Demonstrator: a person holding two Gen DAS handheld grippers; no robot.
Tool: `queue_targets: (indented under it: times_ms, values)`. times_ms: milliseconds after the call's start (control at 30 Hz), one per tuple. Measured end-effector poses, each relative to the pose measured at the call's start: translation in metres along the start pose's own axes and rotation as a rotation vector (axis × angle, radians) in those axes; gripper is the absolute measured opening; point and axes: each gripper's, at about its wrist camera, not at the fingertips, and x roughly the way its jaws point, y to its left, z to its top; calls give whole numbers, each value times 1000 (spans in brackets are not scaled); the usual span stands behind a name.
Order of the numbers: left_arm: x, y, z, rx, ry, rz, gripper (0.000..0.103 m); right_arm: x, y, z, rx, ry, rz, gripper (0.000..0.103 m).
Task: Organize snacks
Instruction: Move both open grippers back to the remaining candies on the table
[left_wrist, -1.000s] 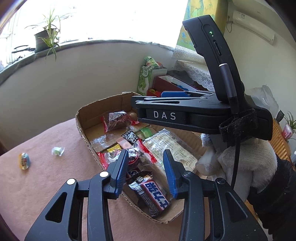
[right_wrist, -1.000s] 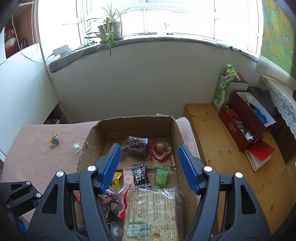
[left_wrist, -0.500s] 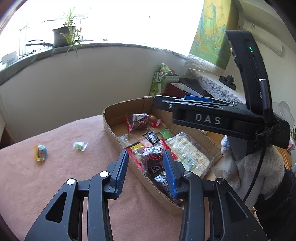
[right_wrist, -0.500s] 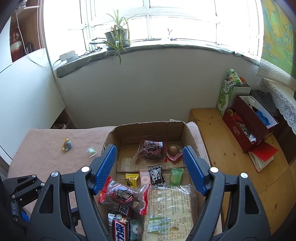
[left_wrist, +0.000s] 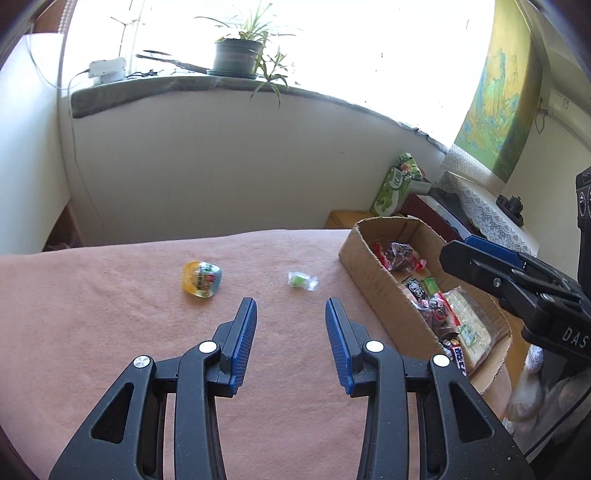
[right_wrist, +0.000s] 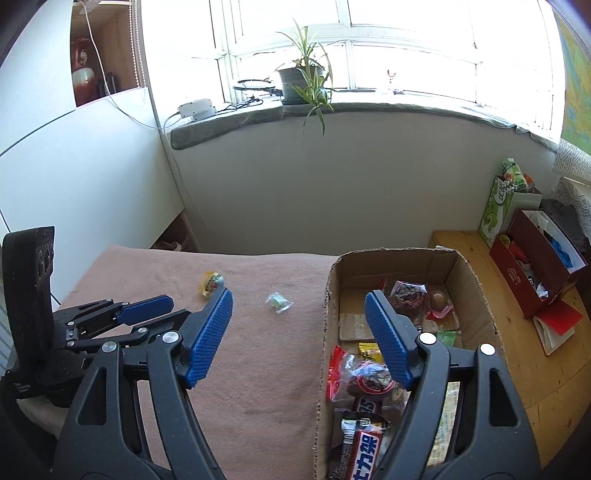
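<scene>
The snacks are in two spots. Most of them sit packed in the cardboard box (right_wrist: 476, 291) at the right side of the desk (right_wrist: 258, 369), which has a pink cloth over it. In the box you can see a dark bag with red ends (right_wrist: 364, 378), a chocolate bar (right_wrist: 364, 448) at the near end, a flat pack of crackers (left_wrist: 471, 323), a small yellow pack (right_wrist: 369, 350) and a small green pack (right_wrist: 448, 338). A dark bag (right_wrist: 406, 293) and a brown egg in a wrapper (right_wrist: 439, 301) lie at the far end of the box.

Two snacks lie out on the cloth, left of the box. One is a little green candy in a clear wrapper (left_wrist: 301, 279). It is near the far left corner of the box. The other is a yellow and blue jelly cup (left_wrist: 201, 277), farther left. The two are apart and do not touch.

Your left gripper (left_wrist: 291, 312) hangs over the bare cloth, just in front of these two snacks. Its jaws are part way open and hold nothing.

Your right gripper (right_wrist: 299, 306) is over the left wall of the box. Its jaws are wide apart and hold nothing.

A potted plant (right_wrist: 304, 83) stands on the window sill behind.
</scene>
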Motion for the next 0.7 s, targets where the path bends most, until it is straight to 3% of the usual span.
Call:
queue_targets:
  times_ms: [167, 300, 367, 467, 700]
  values:
    - [0, 24, -1, -11, 0, 44, 37, 19, 31, -14, 10, 36, 37, 77]
    - [7, 44, -1, -13, 13, 74, 37, 46, 47, -30, 16, 73, 11, 77]
    - [13, 52, -1, -12, 26, 81, 37, 62, 49, -36, 42, 101, 15, 77]
    - [25, 61, 0, 13, 50, 96, 47, 81, 46, -40, 81, 125, 14, 77]
    - [52, 72, 8, 56, 86, 83, 47, 124, 42, -38, 100, 180, -53, 75]
